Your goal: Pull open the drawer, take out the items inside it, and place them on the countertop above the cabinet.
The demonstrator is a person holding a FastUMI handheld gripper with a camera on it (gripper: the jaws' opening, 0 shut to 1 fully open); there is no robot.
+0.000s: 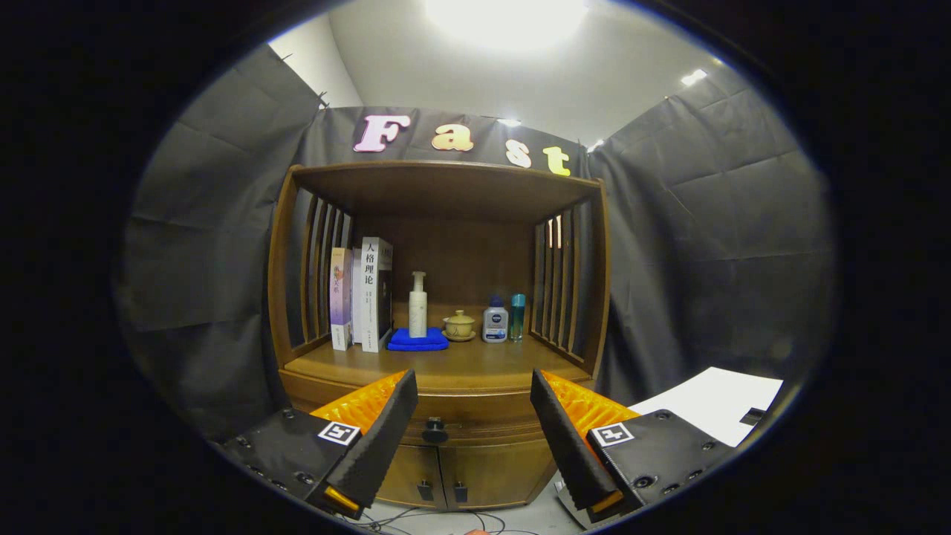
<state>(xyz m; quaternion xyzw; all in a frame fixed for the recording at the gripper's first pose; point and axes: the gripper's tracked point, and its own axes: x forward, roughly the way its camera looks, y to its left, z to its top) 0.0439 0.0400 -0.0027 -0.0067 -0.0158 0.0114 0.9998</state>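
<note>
Black cloth [713,223] is hanging around the booth on both sides and behind, under a pale ceiling [461,82] where a bright lamp is glaring. A wooden cabinet [297,245] is standing against the back cloth, with slatted sides and a roof over its open niche. The countertop [475,364] is forming the floor of that niche. Along its back edge, things are standing in a row: upright books [371,293] at the left rear corner, then a folded blue cloth [417,342] carrying a white pump bottle [417,305], a small lidded cup on a saucer [459,325], a squat bottle with a dark cap [495,321], and a slim teal bottle [517,316] toward the right rear corner. Under the countertop's front edge the drawer [475,425] is sitting closed, its dark round knob [435,429] facing forward. Below it are two cabinet doors [475,464] with small handles. A white sheet [713,405] is lying to the cabinet's right. The gripper [474,401] is hovering before the drawer, its fingers [386,423] spread wide and holding nothing, with the knob lying between them, nearer the left one, untouched.
</note>
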